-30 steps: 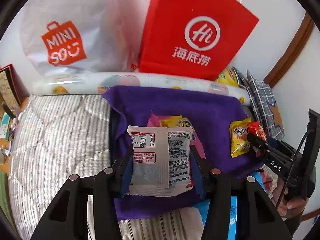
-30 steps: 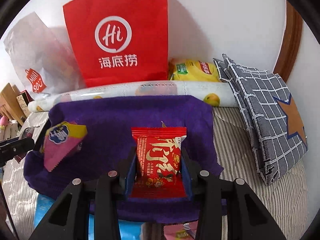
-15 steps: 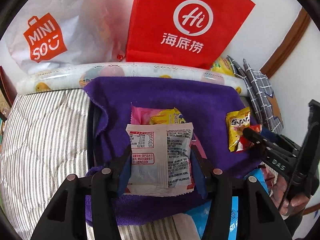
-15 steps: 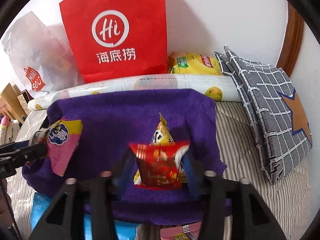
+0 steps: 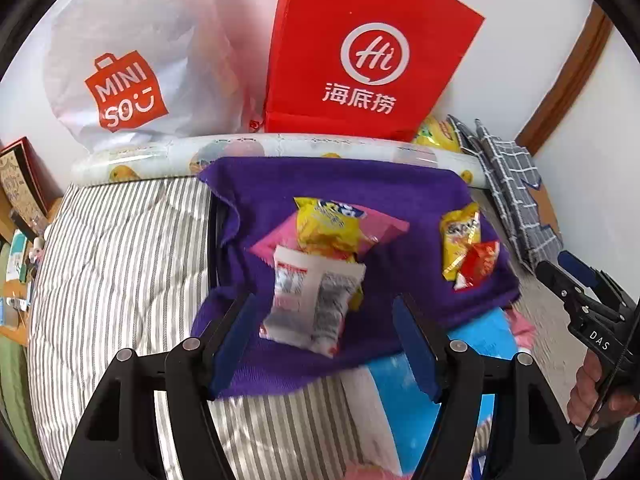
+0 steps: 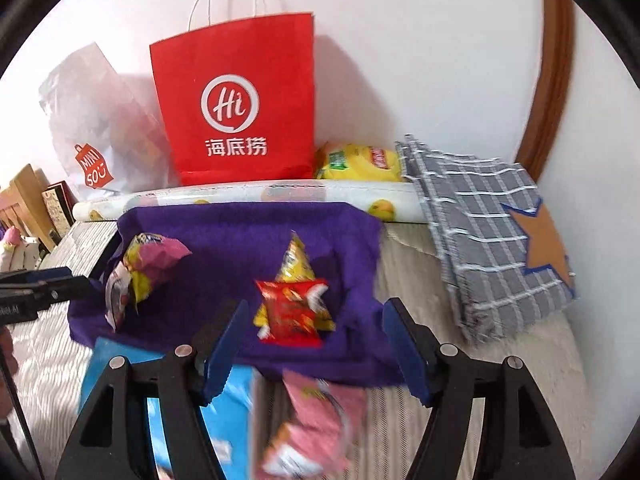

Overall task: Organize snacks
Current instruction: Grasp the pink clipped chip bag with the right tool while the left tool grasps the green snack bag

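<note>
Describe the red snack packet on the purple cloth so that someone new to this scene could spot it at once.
Find the purple cloth spread on the striped bedding, in front of the red paper bag. Toward its right side two packets overlap: the red snack packet lies on top of a yellow one, the only red wrapper there.

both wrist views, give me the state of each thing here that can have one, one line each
left gripper: open, jaws just been widening, white packet between them but untouched
right gripper: open, jaws just been widening, nothing gripped
white packet: released, lying on the purple cloth
red packet: released, lying on a yellow packet
red paper bag: upright against the wall
white plastic bag: upright, slumped
checked cushion: leaning, tilted
</note>
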`<control>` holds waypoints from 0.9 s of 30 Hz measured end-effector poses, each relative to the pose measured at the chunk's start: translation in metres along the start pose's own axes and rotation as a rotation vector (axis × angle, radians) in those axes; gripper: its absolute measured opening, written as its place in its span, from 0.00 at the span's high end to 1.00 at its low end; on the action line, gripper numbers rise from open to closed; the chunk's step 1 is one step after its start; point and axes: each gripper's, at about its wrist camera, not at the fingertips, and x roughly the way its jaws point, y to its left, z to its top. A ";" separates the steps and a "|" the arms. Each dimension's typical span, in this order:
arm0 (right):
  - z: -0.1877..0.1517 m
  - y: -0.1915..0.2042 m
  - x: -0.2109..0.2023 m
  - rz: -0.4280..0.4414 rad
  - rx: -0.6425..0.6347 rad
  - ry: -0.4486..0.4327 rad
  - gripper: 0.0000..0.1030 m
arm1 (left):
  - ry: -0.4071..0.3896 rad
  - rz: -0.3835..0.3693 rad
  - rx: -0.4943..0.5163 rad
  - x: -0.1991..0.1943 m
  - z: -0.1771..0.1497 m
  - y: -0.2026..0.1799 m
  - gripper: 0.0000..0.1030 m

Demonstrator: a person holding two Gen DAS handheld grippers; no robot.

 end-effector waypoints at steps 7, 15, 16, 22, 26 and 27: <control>-0.032 -0.019 -0.013 -0.008 0.028 0.043 0.34 | 0.019 -0.013 -0.008 -0.012 -0.021 0.000 0.32; -0.057 -0.024 0.015 0.043 0.076 0.122 0.34 | 0.048 0.021 -0.034 -0.026 -0.051 0.015 0.32; -0.059 -0.023 0.018 0.051 0.078 0.128 0.34 | 0.051 0.023 -0.037 -0.027 -0.054 0.016 0.32; -0.074 -0.024 0.042 0.088 0.109 0.181 0.42 | 0.071 0.020 -0.046 -0.035 -0.073 0.019 0.32; -0.076 -0.030 0.032 0.126 0.139 0.176 0.64 | 0.082 0.005 -0.043 -0.038 -0.086 0.012 0.32; -0.077 -0.031 0.027 0.108 0.133 0.168 0.65 | 0.085 -0.005 -0.044 -0.038 -0.089 0.011 0.32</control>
